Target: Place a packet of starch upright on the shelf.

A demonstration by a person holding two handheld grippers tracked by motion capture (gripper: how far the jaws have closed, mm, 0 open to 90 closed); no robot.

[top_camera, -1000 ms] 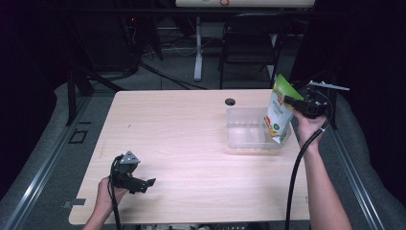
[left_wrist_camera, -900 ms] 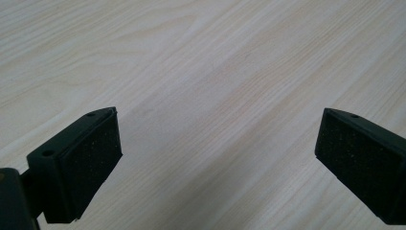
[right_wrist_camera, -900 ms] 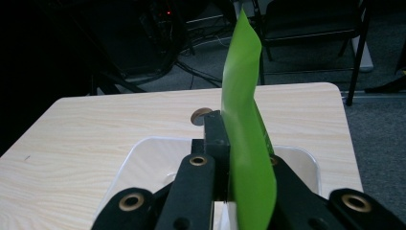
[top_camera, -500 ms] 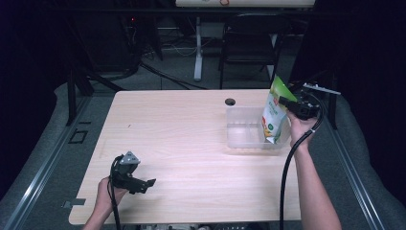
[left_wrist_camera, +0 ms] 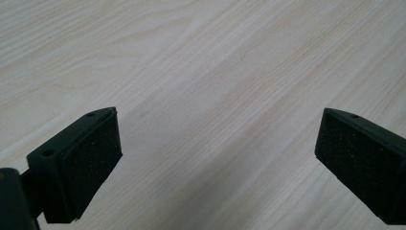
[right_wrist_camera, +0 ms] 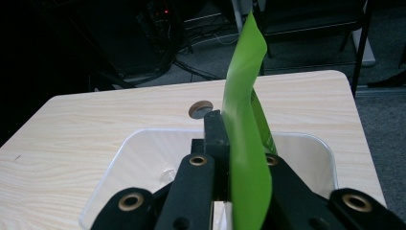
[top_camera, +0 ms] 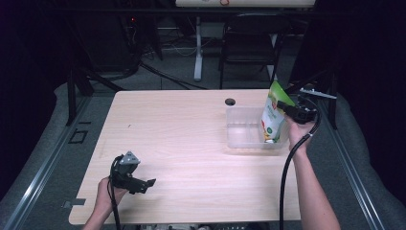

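A green and white snack pouch (top_camera: 271,116) stands upright with its lower end inside the clear plastic bin (top_camera: 244,140) at the table's right side. My right gripper (top_camera: 283,106) is shut on the pouch's top, and in the right gripper view the green pouch (right_wrist_camera: 245,143) is pinched between the two black jaws above the bin (right_wrist_camera: 119,165). At the near left of the table my left gripper (top_camera: 148,184) rests low, held by a hand, and its fingers (left_wrist_camera: 88,160) stand wide open over bare wood with nothing between them.
The light wooden table (top_camera: 177,129) has a round cable hole (top_camera: 230,101) just behind the bin. A chair (top_camera: 246,48) and a white table leg stand beyond the far edge. Dark floor and rails lie along both sides.
My right gripper has brought the pouch down and leftwards into the bin. The left gripper has stayed where it was.
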